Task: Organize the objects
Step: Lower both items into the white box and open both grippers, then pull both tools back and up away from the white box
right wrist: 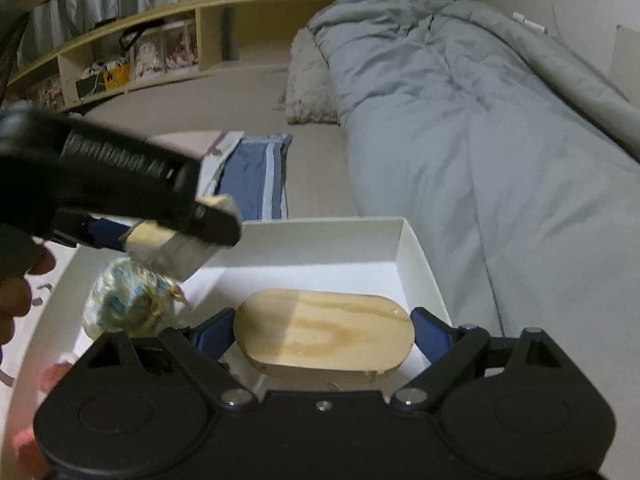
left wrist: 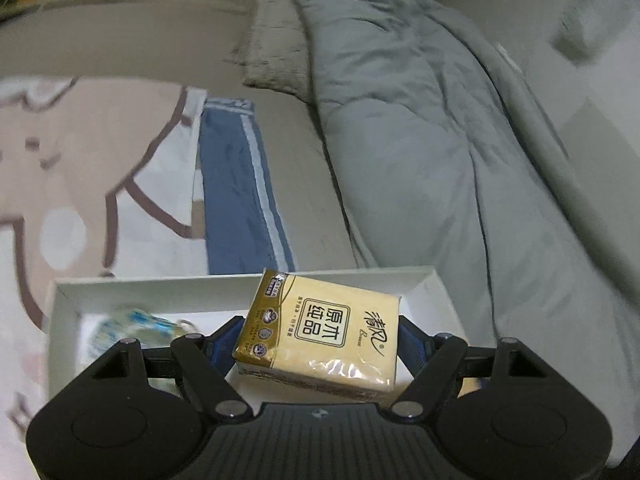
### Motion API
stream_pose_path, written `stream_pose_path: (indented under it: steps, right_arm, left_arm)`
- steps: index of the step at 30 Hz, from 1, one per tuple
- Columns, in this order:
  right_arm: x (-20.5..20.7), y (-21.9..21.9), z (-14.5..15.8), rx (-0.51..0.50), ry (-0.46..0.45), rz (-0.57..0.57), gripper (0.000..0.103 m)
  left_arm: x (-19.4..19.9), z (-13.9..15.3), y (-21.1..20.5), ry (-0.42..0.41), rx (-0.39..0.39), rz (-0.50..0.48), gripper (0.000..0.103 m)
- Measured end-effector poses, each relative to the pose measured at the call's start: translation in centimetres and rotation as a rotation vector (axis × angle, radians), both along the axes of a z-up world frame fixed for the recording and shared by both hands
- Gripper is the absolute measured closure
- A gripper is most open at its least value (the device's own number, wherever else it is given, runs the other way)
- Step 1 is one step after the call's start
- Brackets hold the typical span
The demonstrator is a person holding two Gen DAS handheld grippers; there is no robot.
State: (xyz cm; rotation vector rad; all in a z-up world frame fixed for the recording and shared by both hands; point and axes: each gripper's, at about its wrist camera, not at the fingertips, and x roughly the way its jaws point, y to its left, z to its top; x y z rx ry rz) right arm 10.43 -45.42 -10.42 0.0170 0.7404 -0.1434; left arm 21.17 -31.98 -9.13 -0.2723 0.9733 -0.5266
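Tissue pack point(left wrist: 320, 340), wood oval point(right wrist: 324, 334) over box point(right wrist: 416, 256)

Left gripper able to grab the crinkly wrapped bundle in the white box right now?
Probably not: the left gripper is shut on the tissue pack, so its jaws are full. The bundle lies uncovered in the white box.
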Motion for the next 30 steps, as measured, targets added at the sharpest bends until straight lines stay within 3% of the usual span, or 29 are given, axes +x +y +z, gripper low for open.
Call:
stream_pose_path:
  steps: [5,8,14,30]
  right_arm:
    - [0.5,-0.6,-1.3,0.009,0.016,0.003,0.010]
    - [0.6,-0.6,-1.9,0.005,0.023,0.019,0.010]
    - [0.2,-0.8,-1.3,0.021,0.009,0.001,0.006]
    - [-1.0,-0.3,2.0,0.030,0.018,-0.090,0.006]
  left_arm:
    - [0.7,-1.4,-1.3,0.021,-0.033,0.033,0.023]
    - [0.7,-1.8,-1.8,0.023,-0.024,0.006,0.003]
    - [0.0,-0.9,-1.5,-0.069,0.058,-0.050,0.003]
    - [-1.6,1.7,2.9,-0.116,0.145,-0.043,0.003]
